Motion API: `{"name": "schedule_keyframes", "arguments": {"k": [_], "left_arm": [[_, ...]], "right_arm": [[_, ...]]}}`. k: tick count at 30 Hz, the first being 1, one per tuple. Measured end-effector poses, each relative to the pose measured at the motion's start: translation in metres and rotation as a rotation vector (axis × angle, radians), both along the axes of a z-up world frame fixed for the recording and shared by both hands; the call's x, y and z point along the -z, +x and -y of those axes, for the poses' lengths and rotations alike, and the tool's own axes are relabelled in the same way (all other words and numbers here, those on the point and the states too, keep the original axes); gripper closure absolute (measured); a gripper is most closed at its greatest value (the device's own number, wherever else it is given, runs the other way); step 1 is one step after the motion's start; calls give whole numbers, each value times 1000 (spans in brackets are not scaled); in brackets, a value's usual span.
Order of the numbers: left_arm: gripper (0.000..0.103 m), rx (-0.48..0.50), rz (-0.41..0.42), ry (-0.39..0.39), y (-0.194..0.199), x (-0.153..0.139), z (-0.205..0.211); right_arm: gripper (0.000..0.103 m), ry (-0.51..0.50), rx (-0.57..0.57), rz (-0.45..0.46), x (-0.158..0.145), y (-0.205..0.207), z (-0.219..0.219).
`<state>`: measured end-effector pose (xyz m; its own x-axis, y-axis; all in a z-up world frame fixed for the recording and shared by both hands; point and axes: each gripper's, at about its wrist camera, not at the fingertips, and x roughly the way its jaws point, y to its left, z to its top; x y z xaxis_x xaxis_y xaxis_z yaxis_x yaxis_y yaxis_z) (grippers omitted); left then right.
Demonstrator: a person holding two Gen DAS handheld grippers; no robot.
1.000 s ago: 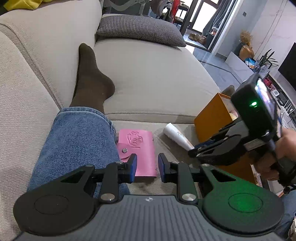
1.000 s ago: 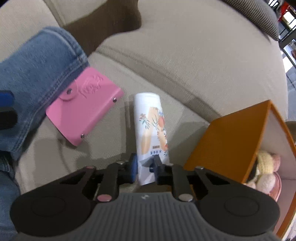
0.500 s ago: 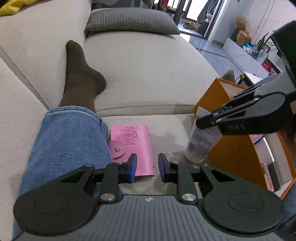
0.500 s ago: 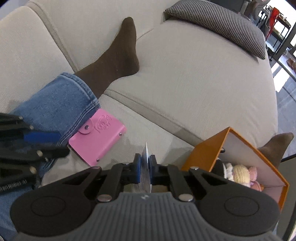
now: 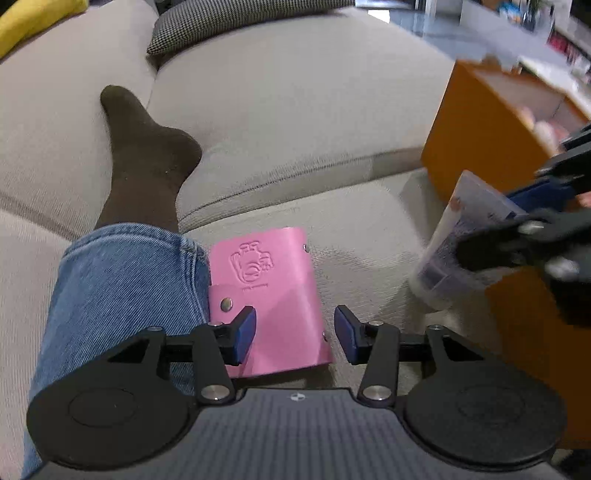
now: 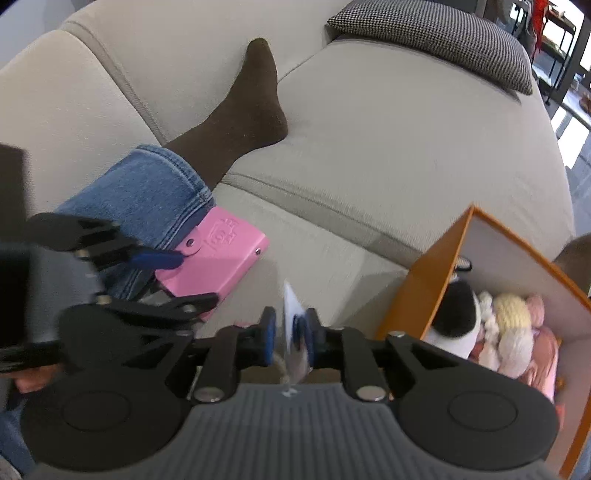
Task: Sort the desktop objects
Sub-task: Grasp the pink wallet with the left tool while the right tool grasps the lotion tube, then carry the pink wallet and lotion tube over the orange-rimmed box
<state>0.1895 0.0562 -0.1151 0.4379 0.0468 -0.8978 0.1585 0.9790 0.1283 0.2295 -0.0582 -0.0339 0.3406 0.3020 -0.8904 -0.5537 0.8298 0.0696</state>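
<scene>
- Left gripper (image 5: pixel 294 334) angled down over a flat pink leather card wallet with snap studs (image 5: pixel 273 291); jaws spread and just been opening, blue pads either side of the wallet's near end, not pressing it.
- Wallet flat on the beige fabric sofa seat (image 5: pixel 332 122), its left edge against a blue denim trouser leg (image 5: pixel 118 295) ending in a dark brown sock (image 5: pixel 147 155).
- Right gripper (image 6: pixel 289 338) pinching a white squeeze tube with printed label (image 5: pixel 461 243) by its flat end; jaws just eased wider, tube between them, lifted off the seat and tilted.
- Open orange box with white interior (image 6: pixel 421 288) standing just beside the tube, to the right, holding soft plush pieces in black, cream and pink (image 6: pixel 513 325).
- Houndstooth cushion (image 6: pixel 436 33) at the far end of the sofa.
</scene>
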Motion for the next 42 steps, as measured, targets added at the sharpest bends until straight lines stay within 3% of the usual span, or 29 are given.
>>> {"name": "schedule_keyframes", "arguments": {"k": [6, 9, 13, 15, 16, 17, 21, 25, 27, 29, 31, 35, 42], "left_arm": [[38, -1, -27, 68, 10, 14, 11], [28, 4, -31, 101, 12, 19, 19], [23, 8, -12, 146, 14, 24, 25], [29, 16, -10, 154, 12, 23, 24], [46, 13, -6, 178, 11, 22, 24], [50, 13, -4, 208, 13, 22, 24], [56, 5, -7, 193, 10, 16, 15], [70, 30, 45, 209, -3, -1, 20], [71, 53, 97, 291, -11, -11, 28], [73, 82, 130, 443, -17, -11, 38], [73, 92, 124, 504, -19, -5, 39], [74, 52, 82, 400, -9, 0, 24], [82, -6, 106, 233, -8, -14, 6]], "right_arm": [[81, 55, -11, 7, -2, -5, 14], [89, 75, -7, 10, -2, -3, 19], [89, 111, 16, 5, 1, 0, 27], [90, 131, 24, 0, 2, -1, 30], [92, 139, 27, 1, 3, -1, 32], [92, 147, 29, 1, 2, -2, 33], [93, 162, 35, 10, 1, -6, 38], [93, 177, 41, 13, 0, -11, 40], [93, 184, 45, 15, 0, -11, 40], [94, 191, 48, 17, -1, -12, 42], [94, 202, 53, 20, -4, -12, 44], [94, 218, 56, 21, -4, -13, 44], [96, 244, 75, 21, 0, -11, 45]]}}
